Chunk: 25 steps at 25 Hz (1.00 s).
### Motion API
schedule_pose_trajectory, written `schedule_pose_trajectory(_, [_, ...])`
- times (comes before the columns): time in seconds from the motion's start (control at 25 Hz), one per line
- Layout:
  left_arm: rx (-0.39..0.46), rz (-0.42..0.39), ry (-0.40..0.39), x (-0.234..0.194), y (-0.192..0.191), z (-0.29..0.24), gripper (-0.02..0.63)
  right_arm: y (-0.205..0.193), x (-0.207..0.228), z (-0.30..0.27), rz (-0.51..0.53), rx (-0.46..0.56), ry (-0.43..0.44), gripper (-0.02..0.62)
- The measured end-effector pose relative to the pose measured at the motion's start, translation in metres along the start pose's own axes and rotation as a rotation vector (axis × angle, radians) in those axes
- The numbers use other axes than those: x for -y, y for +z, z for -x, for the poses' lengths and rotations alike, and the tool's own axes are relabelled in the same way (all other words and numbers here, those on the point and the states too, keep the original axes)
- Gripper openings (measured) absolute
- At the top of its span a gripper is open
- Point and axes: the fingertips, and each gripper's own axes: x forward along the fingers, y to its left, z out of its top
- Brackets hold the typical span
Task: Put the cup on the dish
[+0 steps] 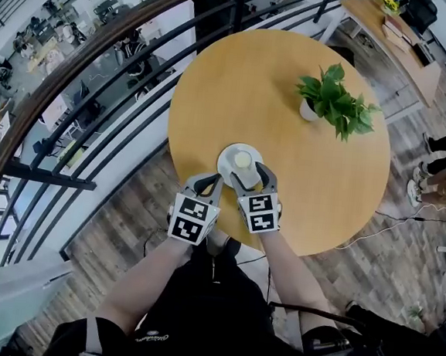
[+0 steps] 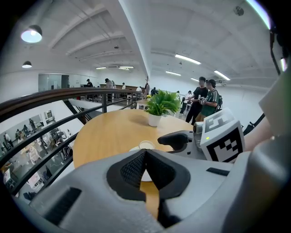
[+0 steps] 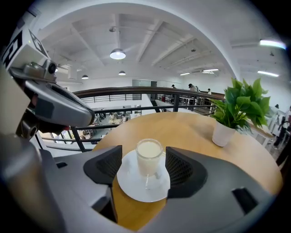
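Observation:
A small glass cup (image 3: 149,157) of pale liquid stands upright on a white dish (image 3: 143,185) near the front edge of the round wooden table (image 1: 238,89). My right gripper (image 3: 143,166) is open, one finger on each side of the cup with a gap on both sides. From the head view the cup (image 1: 242,159) sits in the middle of the dish (image 1: 229,166), with the right gripper (image 1: 249,176) reaching over the dish's near rim. My left gripper (image 1: 216,180) is shut just left of the dish and holds nothing. In the left gripper view the cup (image 2: 146,144) shows beyond the closed jaws.
A potted green plant (image 1: 334,102) stands on the table's far right side. A dark metal railing (image 1: 98,100) curves past the table's left, with a drop to a lower floor behind it. People stand beyond the table (image 2: 204,102).

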Motion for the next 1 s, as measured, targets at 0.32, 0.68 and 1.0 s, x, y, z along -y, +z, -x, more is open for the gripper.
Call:
schedule_pose_trajectory(0.32, [0.089, -0.042, -0.004, 0.011, 0.049, 0.007, -0.002, 0.057, 0.019, 0.050, -0.052, 0.150, -0.067, 0.199])
schedule_pose_trajectory(0.68, [0.242, -0.105, 0.001, 0.025, 0.120, 0.027, -0.002, 0.118, 0.034, 0.096, -0.057, 0.286, -0.116, 0.103])
schedule_pose_trajectory(1.0, [0.355, -0.158, 0.010, 0.039, 0.164, 0.053, -0.002, 0.175, 0.019, 0.137, -0.035, 0.416, -0.096, 0.066])
